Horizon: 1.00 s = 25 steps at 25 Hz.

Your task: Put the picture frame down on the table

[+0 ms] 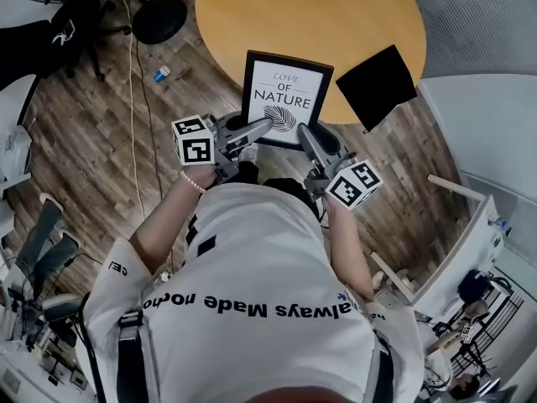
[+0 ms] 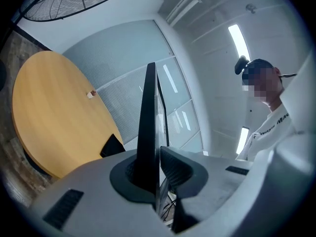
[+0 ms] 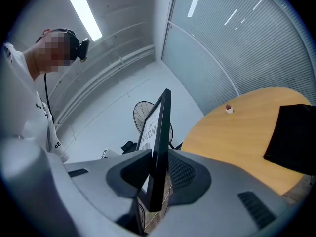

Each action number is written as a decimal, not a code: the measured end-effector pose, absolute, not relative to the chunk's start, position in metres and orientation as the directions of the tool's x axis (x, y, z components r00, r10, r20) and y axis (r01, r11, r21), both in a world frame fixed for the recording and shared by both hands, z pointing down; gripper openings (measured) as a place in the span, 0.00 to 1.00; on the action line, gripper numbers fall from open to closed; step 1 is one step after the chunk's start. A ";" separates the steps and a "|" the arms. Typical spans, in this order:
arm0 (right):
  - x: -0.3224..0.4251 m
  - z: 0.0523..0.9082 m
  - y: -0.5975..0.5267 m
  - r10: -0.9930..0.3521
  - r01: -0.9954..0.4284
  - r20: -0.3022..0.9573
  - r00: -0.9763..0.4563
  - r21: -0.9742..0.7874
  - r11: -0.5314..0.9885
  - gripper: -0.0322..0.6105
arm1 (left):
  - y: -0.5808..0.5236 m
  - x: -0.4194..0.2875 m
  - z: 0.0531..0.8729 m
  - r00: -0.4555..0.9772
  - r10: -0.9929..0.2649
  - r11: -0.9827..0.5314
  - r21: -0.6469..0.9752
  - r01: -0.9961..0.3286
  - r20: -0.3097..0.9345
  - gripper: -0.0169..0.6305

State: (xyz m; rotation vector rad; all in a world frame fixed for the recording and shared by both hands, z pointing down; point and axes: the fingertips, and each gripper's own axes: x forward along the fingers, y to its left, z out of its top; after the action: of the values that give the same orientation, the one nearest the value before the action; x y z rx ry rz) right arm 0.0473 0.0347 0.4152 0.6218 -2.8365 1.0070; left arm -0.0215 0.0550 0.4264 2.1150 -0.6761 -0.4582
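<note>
The picture frame [image 1: 287, 99] is black with a white "LOVE OF NATURE" print. It is held in the air over the near edge of the round wooden table [image 1: 310, 23]. My left gripper [image 1: 267, 125] is shut on its lower left edge and my right gripper [image 1: 304, 131] on its lower right edge. In the left gripper view the frame [image 2: 148, 122] stands edge-on between the shut jaws of the left gripper [image 2: 157, 167]. The right gripper view shows the frame [image 3: 160, 142] likewise clamped in the right gripper [image 3: 159, 177], with the table [image 3: 237, 132] beyond.
A black square mat [image 1: 377, 86] lies at the table's near right edge. A small object [image 3: 228, 108] sits farther out on the tabletop. A floor fan [image 1: 159, 17] and cables stand on the wood floor to the left. A white counter [image 1: 487, 124] is at the right.
</note>
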 end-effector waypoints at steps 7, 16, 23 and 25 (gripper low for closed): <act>0.043 0.436 0.006 -0.398 -0.446 0.225 -0.889 -0.616 0.649 0.23 | 0.025 -0.028 0.446 0.787 -0.615 -0.466 0.827 -0.316 -0.046 0.08; 0.057 0.470 -0.028 -0.450 -0.521 0.284 -0.847 -0.616 0.591 0.24 | -0.011 -0.014 0.481 0.752 -0.652 -0.382 0.816 -0.433 0.093 0.16; 0.070 0.499 -0.050 -0.478 -0.579 0.340 -0.810 -0.598 0.555 0.25 | -0.034 -0.004 0.511 0.717 -0.668 -0.334 0.781 -0.528 0.199 0.21; 0.072 0.508 -0.054 -0.482 -0.591 0.354 -0.801 -0.594 0.546 0.25 | -0.037 -0.004 0.521 0.704 -0.671 -0.312 0.773 -0.552 0.232 0.23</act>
State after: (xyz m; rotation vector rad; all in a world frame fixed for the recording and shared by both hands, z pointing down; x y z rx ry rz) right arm 0.0718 -0.0538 0.5077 0.9188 -2.6290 1.0948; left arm -0.0038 -0.0375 0.5213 1.9979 -0.9375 -0.1645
